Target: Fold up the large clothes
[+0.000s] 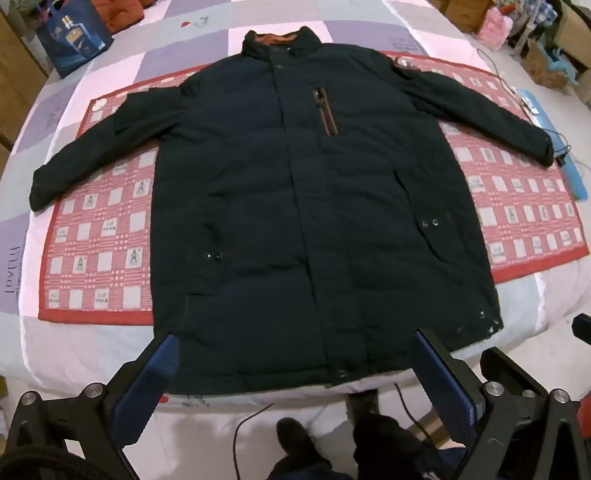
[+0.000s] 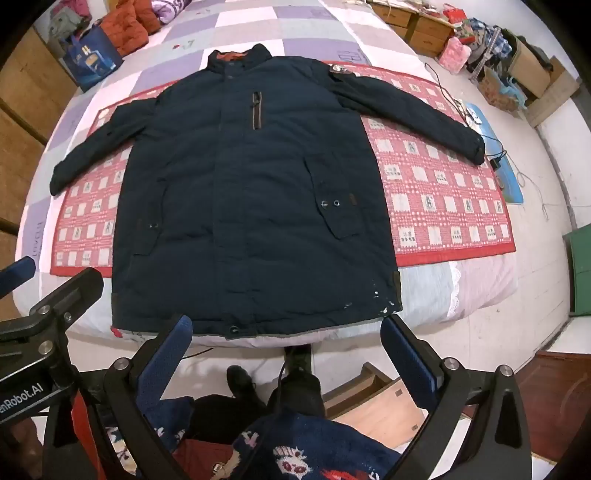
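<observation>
A large dark navy padded jacket [image 1: 295, 206] lies flat, front up, on a red patterned mat [image 1: 99, 266] on the bed, both sleeves spread out to the sides, collar at the far end. It also shows in the right wrist view [image 2: 251, 206]. My left gripper [image 1: 295, 343] is open and empty, held above the jacket's near hem. My right gripper [image 2: 288, 328] is open and empty, just short of the hem, over the bed's near edge.
The bed has a lilac and white checked cover [image 1: 258, 33]. A blue bag [image 2: 92, 59] stands at the far left. Cables and a blue board [image 2: 506, 173] lie by the right sleeve cuff. Boxes and clutter [image 2: 509, 70] fill the floor at right. A wooden box [image 2: 384, 406] sits by my feet.
</observation>
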A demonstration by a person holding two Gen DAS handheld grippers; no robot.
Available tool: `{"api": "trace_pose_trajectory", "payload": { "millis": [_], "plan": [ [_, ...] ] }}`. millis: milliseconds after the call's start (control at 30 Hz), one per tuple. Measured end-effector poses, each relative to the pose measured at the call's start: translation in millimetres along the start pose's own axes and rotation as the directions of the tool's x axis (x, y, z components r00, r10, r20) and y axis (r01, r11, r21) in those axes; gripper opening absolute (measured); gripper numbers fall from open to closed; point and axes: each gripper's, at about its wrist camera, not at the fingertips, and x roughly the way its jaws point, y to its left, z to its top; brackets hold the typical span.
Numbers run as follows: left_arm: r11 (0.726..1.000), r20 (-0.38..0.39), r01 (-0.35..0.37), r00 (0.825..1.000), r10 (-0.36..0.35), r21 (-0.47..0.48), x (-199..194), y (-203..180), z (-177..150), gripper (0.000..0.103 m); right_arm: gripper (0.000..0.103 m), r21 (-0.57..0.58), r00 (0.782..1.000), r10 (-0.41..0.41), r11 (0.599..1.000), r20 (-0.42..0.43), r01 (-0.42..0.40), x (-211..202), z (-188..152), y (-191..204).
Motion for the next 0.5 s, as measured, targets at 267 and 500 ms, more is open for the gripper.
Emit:
{"api": "trace_pose_trajectory", "payload": {
  "millis": [267, 500],
  "plan": [
    [1.000, 0.002, -0.003, 1.000, 0.003, 0.000, -0.1, 0.0, 0.0, 0.101, 0.103, -0.002, 1.000, 0.001, 1.000, -0.001, -0.001, -0.3, 0.1, -1.2],
    [1.000, 0.004, -0.007, 1.000, 0.007, 0.001, -0.1, 0.0, -0.1, 0.101, 0.103, 0.000, 1.000, 0.002, 1.000, -0.002, -0.002, 0.2, 0.5, -4.1]
  ]
}}
